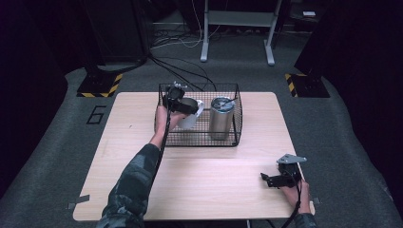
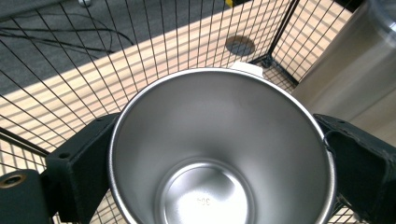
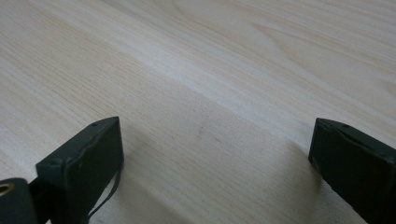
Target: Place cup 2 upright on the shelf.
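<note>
A white mug (image 1: 192, 114) with a bare steel inside (image 2: 219, 149) is held in the left half of a black wire basket (image 1: 199, 140). My left gripper (image 1: 183, 105) is shut on the mug, its jaws pressing the rim from both sides; the mug (image 2: 219, 149) is empty, with its white handle at the far rim. A tall steel tumbler (image 1: 222, 118) with a clear lid stands upright in the basket's right half, and its wall (image 2: 345, 79) rises at the right of the left gripper view. My right gripper (image 1: 267, 179) rests open low over the bare tabletop (image 3: 201, 93) near the front right corner.
The wooden table (image 1: 142, 180) has free room in front of the basket. Beyond its far edge lie cables (image 1: 180, 69) on grey carpet, a metal stand's legs (image 1: 236, 28) and yellow-black striped bases (image 1: 100, 85). A person's sleeved left forearm (image 1: 138, 185) reaches over the table.
</note>
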A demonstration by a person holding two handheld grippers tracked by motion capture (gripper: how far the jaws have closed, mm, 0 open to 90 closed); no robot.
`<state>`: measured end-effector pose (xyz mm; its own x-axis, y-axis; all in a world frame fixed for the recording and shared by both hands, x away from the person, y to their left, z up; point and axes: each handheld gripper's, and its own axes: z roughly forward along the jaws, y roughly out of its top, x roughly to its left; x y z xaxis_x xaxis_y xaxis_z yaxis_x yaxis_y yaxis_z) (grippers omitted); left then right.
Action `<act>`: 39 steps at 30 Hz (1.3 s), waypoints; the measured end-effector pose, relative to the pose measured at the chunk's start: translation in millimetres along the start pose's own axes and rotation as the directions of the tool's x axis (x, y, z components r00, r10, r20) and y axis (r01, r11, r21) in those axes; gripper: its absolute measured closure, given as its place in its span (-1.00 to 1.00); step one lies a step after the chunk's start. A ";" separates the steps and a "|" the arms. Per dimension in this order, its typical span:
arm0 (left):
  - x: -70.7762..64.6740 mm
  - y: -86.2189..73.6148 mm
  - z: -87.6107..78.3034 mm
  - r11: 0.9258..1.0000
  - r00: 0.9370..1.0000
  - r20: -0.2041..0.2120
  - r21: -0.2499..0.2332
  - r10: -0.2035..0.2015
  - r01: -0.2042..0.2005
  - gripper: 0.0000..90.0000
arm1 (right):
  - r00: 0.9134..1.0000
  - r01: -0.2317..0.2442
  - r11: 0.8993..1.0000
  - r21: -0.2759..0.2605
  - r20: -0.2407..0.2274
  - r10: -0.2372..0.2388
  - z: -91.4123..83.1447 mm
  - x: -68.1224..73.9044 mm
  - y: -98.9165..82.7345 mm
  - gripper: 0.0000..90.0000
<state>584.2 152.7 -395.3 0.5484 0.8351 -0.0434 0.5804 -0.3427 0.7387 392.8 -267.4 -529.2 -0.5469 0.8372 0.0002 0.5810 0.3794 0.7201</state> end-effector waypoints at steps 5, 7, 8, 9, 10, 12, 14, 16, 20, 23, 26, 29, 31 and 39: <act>1.6 -3.8 8.7 1.000 1.000 -0.002 0.023 -0.007 0.007 -0.87 | 1.000 0.000 1.000 0.000 0.000 0.000 0.0 -0.1 0.0 -0.94; 2.0 -5.1 11.7 0.999 1.000 0.000 0.034 -0.010 0.010 -0.87 | 1.000 0.001 1.000 0.000 0.000 -0.001 0.1 0.0 0.0 -0.94; 1.9 -5.6 12.8 0.999 1.000 -0.003 0.034 -0.010 0.010 -0.87 | 1.000 0.001 1.000 0.000 0.000 -0.001 0.0 -0.1 0.0 -0.94; 2.0 -6.0 13.9 0.999 1.000 -0.005 0.038 -0.008 0.008 -0.87 | 1.000 0.002 1.000 0.000 0.000 -0.002 0.0 -0.1 0.0 -0.94; 2.3 -6.3 14.9 0.999 1.000 -0.004 0.047 -0.007 0.008 -0.87 | 1.000 0.002 1.000 0.000 0.000 -0.002 0.0 -0.1 0.0 -0.94; 2.8 -7.2 16.8 0.998 1.000 -0.003 0.054 -0.011 0.011 -0.87 | 1.000 0.000 1.000 -0.001 0.000 0.000 0.1 0.1 0.0 -0.94; 3.2 -8.0 18.6 0.998 1.000 -0.005 0.067 -0.005 0.005 -0.87 | 1.000 0.000 1.000 -0.001 0.001 0.000 0.1 0.1 0.0 -0.94; 3.7 -9.3 20.8 0.997 1.000 -0.003 0.072 -0.006 0.006 -0.87 | 1.000 0.001 1.000 -0.001 0.001 -0.001 0.1 0.2 -0.1 -0.94; 3.1 -11.8 24.8 0.996 1.000 -0.003 0.086 -0.006 0.006 -0.87 | 1.000 0.001 1.000 -0.001 0.001 -0.001 0.0 0.1 -0.1 -0.94; 3.3 -13.1 27.3 0.996 1.000 -0.001 0.090 -0.008 0.008 -0.87 | 1.000 0.001 1.000 -0.001 0.001 -0.001 0.0 0.1 -0.1 -0.94; 2.8 -12.9 28.1 0.996 1.000 -0.004 0.091 -0.005 0.006 -0.87 | 1.000 0.001 1.000 -0.001 0.001 -0.001 0.0 0.1 -0.1 -0.94; 3.6 -13.4 27.3 0.995 1.000 -0.001 0.097 -0.008 0.008 -0.87 | 1.000 0.001 1.000 0.000 0.001 -0.001 0.0 0.1 -0.1 -0.94; 4.0 -13.8 26.2 0.994 1.000 0.002 0.109 -0.006 0.006 -0.87 | 1.000 0.001 1.000 -0.001 0.001 -0.001 0.1 0.2 -0.1 -0.94; 4.4 -16.9 20.6 0.988 1.000 0.012 0.156 0.013 -0.014 -0.88 | 1.000 0.000 1.000 -0.001 0.002 0.000 0.0 0.3 -0.1 -0.94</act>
<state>589.2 153.3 -421.7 0.5628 0.8255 -0.0421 0.6593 -0.4177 0.6251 392.6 -267.2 -529.3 -0.5457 0.8380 -0.0015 0.5802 0.3792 0.7208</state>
